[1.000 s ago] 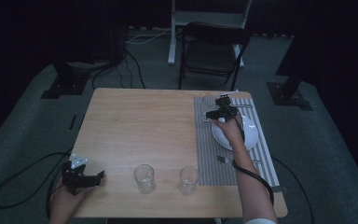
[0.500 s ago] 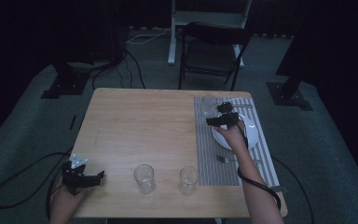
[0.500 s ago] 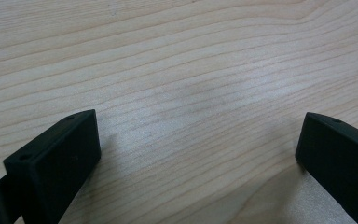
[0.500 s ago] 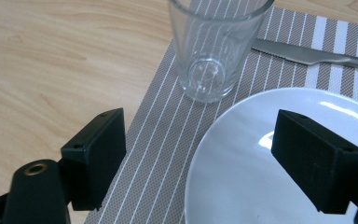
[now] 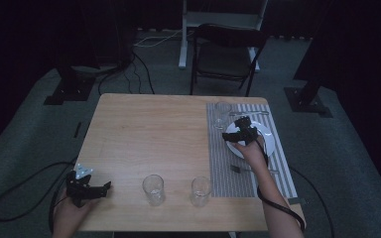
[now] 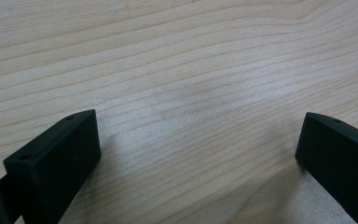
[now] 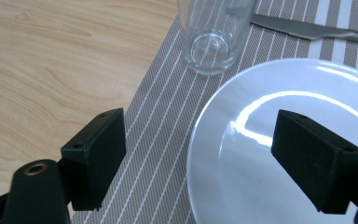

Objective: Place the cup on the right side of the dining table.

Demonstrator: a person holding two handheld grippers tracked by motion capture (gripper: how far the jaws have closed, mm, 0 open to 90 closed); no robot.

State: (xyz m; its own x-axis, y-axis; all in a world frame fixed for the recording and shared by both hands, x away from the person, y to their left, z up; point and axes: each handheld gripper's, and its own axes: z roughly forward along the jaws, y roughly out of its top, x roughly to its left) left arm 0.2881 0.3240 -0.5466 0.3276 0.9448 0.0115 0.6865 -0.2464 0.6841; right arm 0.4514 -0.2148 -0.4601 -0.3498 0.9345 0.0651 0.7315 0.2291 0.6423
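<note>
- Wooden table (image 5: 149, 134) at frame centre, striped placemat (image 5: 223, 158) on its right part.
- Right gripper (image 5: 239, 134) over the left rim of the white plate (image 5: 269, 140) on the placemat; jaws wide apart, holding nothing.
- Right gripper view: plate (image 7: 279, 154) at lower right, empty glass (image 7: 214, 35) at top centre on the placemat (image 7: 168, 140), knife (image 7: 303, 29) at upper right.
- Left gripper (image 5: 92, 188) at lower left, low over bare wood; jaws spread, empty.
- Two glasses near the bottom edge: one (image 5: 153, 189) on wood, one (image 5: 200, 191) at the placemat edge.
- Small dark utensil (image 5: 238, 169) below the plate, probably a fork.
- Folding chair (image 5: 225, 54) at top centre.
</note>
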